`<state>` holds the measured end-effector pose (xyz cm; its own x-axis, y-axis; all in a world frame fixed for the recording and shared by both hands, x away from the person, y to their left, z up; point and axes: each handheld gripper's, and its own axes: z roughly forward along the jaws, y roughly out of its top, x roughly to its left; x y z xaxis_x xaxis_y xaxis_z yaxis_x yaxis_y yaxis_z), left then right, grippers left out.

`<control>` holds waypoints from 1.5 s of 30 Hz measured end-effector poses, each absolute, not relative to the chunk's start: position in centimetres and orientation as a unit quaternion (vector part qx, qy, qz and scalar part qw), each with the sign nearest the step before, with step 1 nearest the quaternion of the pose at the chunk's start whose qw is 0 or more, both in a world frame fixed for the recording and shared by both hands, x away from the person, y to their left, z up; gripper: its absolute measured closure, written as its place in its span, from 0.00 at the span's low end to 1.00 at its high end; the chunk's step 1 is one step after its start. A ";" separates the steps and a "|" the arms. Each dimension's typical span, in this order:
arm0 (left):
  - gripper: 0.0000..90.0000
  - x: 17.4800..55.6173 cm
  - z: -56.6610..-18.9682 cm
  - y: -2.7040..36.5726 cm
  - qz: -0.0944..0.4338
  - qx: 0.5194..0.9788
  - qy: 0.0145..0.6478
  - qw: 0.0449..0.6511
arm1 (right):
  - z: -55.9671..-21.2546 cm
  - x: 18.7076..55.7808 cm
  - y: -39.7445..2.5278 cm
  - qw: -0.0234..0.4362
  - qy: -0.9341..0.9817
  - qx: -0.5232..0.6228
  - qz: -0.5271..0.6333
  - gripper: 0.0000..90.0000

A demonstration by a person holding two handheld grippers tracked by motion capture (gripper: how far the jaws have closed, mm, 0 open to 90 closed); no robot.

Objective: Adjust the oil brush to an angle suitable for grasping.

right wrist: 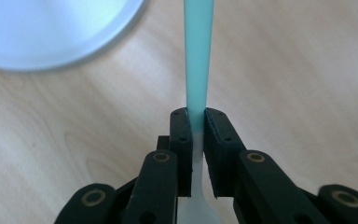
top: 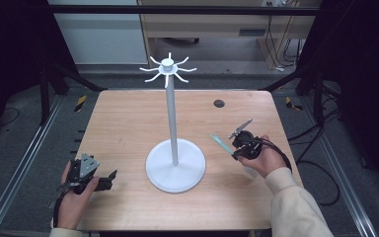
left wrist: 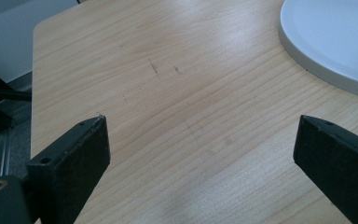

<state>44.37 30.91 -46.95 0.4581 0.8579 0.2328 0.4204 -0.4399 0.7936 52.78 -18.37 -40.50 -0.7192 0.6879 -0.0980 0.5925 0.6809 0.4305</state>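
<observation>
Soft, even overhead light brightens the wooden table (top: 128, 128); dark surroundings frame it. Shadows stay faint. The right gripper view blurs the white stand base (right wrist: 51, 32); mild glare whitens it.

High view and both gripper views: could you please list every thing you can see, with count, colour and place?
Hook stand: one, white, round base at table centre, pole upright, hooks on top.
Table: one, light wood.
Dark round spot: one, far right of table.
Utensil handle: one, teal fading to white, clamped in right claw.
Left claw: one, black, jaws apart, near left of table.
Right claw: one, black, right of the stand's base.
</observation>
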 end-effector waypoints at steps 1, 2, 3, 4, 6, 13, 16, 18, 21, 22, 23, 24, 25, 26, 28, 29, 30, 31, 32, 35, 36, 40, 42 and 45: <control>0.03 44.4 -46.9 30.9 0.323 0.785 0.406 0.338 | -39.9 52.8 -18.2 0.135 0.904 0.355 0.197 0.91; 0.03 44.4 -46.9 30.9 0.322 0.785 0.407 0.338 | -39.4 52.9 -18.2 0.143 0.901 0.352 0.208 0.91; 0.03 44.4 -47.0 30.8 0.323 0.786 0.406 0.338 | -38.9 52.9 -18.1 0.149 0.898 0.353 0.218 0.91; 0.03 44.4 -47.0 30.8 0.322 0.786 0.406 0.338 | -38.4 53.1 -18.0 0.157 0.895 0.350 0.227 0.91; 0.03 44.4 -47.0 30.7 0.323 0.786 0.406 0.337 | -37.5 53.5 -17.8 0.159 0.883 0.359 0.258 0.91; 0.03 44.4 -47.1 30.8 0.326 0.787 0.408 0.329 | -36.0 54.4 -16.7 0.169 0.848 0.371 0.339 0.91; 0.03 44.3 -47.1 31.1 0.326 0.784 0.411 0.331 | -36.0 54.7 -16.5 0.168 0.836 0.377 0.362 0.91; 0.03 44.3 -47.0 31.1 0.326 0.783 0.413 0.331 | -36.2 54.9 -16.3 0.170 0.831 0.381 0.368 0.91; 0.03 44.3 -47.1 31.2 0.329 0.780 0.417 0.331 | -36.0 54.7 -15.9 0.179 0.831 0.377 0.367 0.91; 0.03 44.4 -47.1 31.2 0.329 0.780 0.418 0.331 | -35.9 54.6 -15.9 0.180 0.831 0.374 0.369 0.91; 0.03 44.4 -47.1 31.3 0.330 0.779 0.419 0.329 | -35.9 54.5 -15.9 0.180 0.831 0.374 0.370 0.91; 0.03 44.4 -47.1 31.4 0.331 0.778 0.421 0.329 | -35.9 54.4 -15.9 0.185 0.830 0.372 0.371 0.91; 0.03 44.4 -47.1 31.5 0.330 0.778 0.422 0.328 | -35.9 54.2 -15.9 0.190 0.829 0.370 0.373 0.91; 0.03 44.3 -47.0 31.6 0.332 0.775 0.424 0.331 | -35.9 54.1 -15.9 0.198 0.829 0.367 0.373 0.91; 0.03 44.3 -46.9 31.8 0.331 0.771 0.427 0.336 | -35.8 53.7 -15.9 0.204 0.824 0.363 0.385 0.91; 0.03 44.3 -46.9 31.8 0.332 0.770 0.428 0.337 | -35.7 53.4 -15.9 0.206 0.819 0.364 0.392 0.91; 0.03 44.3 -46.8 31.9 0.332 0.769 0.429 0.338 | -35.6 53.1 -15.9 0.208 0.816 0.365 0.397 0.91; 0.03 44.3 -46.8 31.9 0.332 0.770 0.428 0.338 | -35.4 52.8 -15.9 0.210 0.813 0.366 0.400 0.91; 0.03 44.3 -46.8 31.9 0.331 0.770 0.428 0.338 | -35.2 52.6 -15.9 0.213 0.810 0.366 0.405 0.91; 0.03 44.2 -46.8 31.7 0.330 0.771 0.425 0.340 | -34.8 51.9 -15.8 0.217 0.803 0.365 0.417 0.91; 0.03 44.2 -46.8 31.7 0.330 0.771 0.424 0.340 | -34.7 51.7 -15.8 0.220 0.803 0.364 0.418 0.91; 0.03 44.3 -46.8 31.8 0.329 0.771 0.425 0.342 | -34.6 51.6 -15.8 0.224 0.799 0.360 0.427 0.91; 0.03 44.3 -46.8 31.9 0.327 0.770 0.426 0.343 | -34.7 51.7 -15.7 0.225 0.797 0.359 0.431 0.91; 0.03 44.3 -46.8 31.8 0.324 0.771 0.426 0.345 | -34.9 51.6 -15.4 0.234 0.797 0.360 0.424 0.91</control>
<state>44.33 31.84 -46.81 0.4273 0.8802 0.2067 0.4326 -0.3998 0.8081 51.64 -15.37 -34.94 -0.6309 0.7729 -0.0680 0.3751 0.3806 0.8453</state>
